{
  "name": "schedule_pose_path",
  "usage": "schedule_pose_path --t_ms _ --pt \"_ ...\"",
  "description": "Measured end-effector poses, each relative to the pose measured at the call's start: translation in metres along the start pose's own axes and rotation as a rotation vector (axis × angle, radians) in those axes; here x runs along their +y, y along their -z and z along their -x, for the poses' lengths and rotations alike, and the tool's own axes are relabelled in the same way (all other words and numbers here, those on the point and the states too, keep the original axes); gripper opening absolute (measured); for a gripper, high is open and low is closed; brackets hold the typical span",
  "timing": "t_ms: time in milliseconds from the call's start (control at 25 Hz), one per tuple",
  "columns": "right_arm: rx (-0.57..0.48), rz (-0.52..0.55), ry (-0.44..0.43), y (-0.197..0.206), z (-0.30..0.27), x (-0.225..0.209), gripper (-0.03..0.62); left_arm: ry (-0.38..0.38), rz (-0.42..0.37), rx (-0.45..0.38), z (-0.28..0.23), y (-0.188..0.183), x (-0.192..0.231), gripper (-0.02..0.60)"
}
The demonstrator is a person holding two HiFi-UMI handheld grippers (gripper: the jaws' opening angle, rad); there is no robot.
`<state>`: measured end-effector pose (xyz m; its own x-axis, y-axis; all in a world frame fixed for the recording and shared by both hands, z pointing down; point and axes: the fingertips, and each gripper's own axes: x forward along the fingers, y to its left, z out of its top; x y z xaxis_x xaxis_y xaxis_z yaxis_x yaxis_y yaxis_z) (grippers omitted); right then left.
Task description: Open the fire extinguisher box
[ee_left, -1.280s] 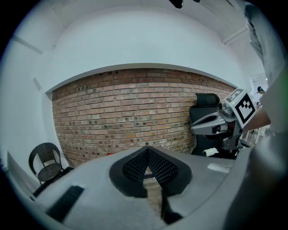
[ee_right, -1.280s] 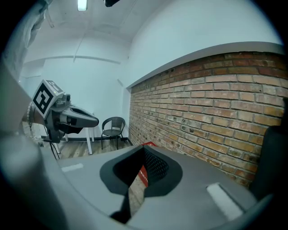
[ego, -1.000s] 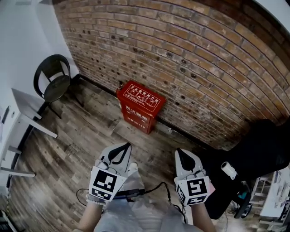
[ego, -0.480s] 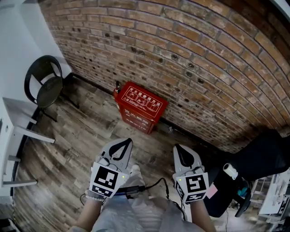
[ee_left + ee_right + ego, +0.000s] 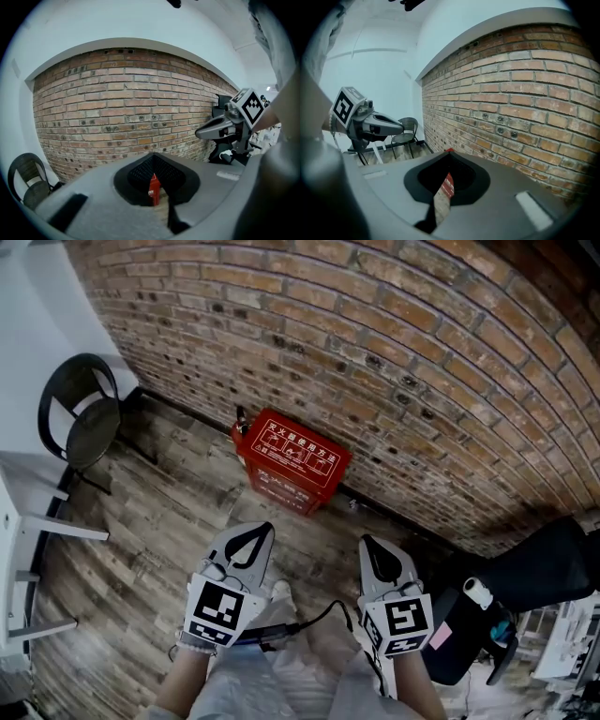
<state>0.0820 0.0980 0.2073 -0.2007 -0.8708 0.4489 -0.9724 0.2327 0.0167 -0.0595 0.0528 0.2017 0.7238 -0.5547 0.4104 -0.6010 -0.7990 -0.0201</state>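
A red fire extinguisher box (image 5: 292,461) stands on the wooden floor against the brick wall, lid down, with white print on its top and front. Both grippers hang in the air well short of it, side by side, pointing toward it. My left gripper (image 5: 254,534) is shut and holds nothing. My right gripper (image 5: 371,546) is likewise shut and empty. In the left gripper view a sliver of the box (image 5: 153,191) shows through the slit between the jaws, and the right gripper (image 5: 216,127) is off to the right. The right gripper view shows the same red sliver (image 5: 447,184).
A black chair (image 5: 82,416) stands at the left by the wall corner, with a white table frame (image 5: 26,521) below it. A black bag or seat (image 5: 530,573) and some clutter lie at the right. A cable (image 5: 314,622) runs between the grippers.
The head view has swung a little, so the chair and table have slid toward the left edge. Both grippers keep their pose and stay shut; the box has not moved.
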Motion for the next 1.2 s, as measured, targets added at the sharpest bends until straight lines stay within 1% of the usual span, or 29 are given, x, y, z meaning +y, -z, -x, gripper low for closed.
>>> schedule_pose_path --t_ms 360,520,680,800,960,1200 --pt "0.057 -0.009 -0.027 0.017 -0.021 0.005 0.006 -0.001 0.017 0.026 -0.012 0.017 0.012 -0.003" --pt "0.085 -0.031 -0.046 0.032 -0.037 0.0 0.005 -0.008 0.02 0.037 -0.021 0.026 0.015 -0.003" --pt "0.128 -0.075 -0.075 0.051 -0.062 -0.01 0.005 -0.028 0.035 0.043 -0.037 0.037 0.02 -0.003" --pt "0.15 -0.107 -0.093 0.066 -0.084 -0.02 0.006 -0.034 0.042 0.055 -0.053 0.054 0.024 -0.003" --pt "0.178 -0.125 -0.138 0.092 -0.114 -0.028 0.006 -0.047 0.023 0.091 -0.077 0.082 0.028 -0.003" --pt "0.237 -0.129 -0.21 0.129 -0.157 -0.035 0.048 -0.083 0.057 0.138 -0.106 0.12 0.039 -0.003"
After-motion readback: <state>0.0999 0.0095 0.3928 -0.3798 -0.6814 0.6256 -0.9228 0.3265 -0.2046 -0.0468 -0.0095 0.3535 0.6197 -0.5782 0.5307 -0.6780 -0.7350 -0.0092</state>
